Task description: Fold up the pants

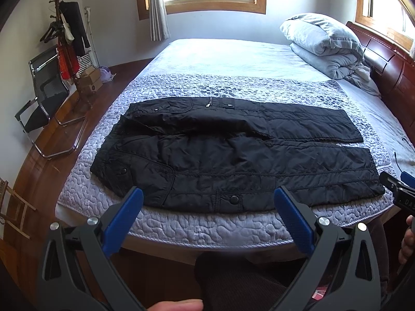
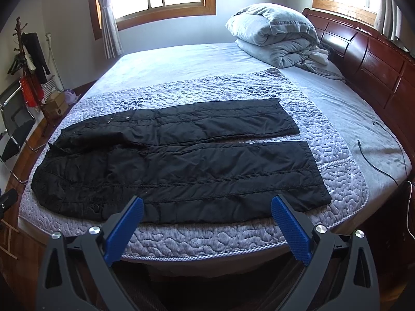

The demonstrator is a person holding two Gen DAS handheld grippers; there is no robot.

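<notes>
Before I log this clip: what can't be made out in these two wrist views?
- Underside of the black pants: hidden by the garment itself, both views.
- Waistband: rumpled and black on black, so open or fastened is unclear.
- Right gripper in the left wrist view: cut off by the right edge.
- Items on the coat rack: too small and warped, both views.
- Left gripper: both fingers show, spread apart; the handle is out of frame.

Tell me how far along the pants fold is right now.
Done: the pants lie spread out on the bed, legs apart, no fold made. In hand: nothing; the left gripper and right gripper are both open at the near edge. Left: every fold, starting with laying one leg over the other.
</notes>
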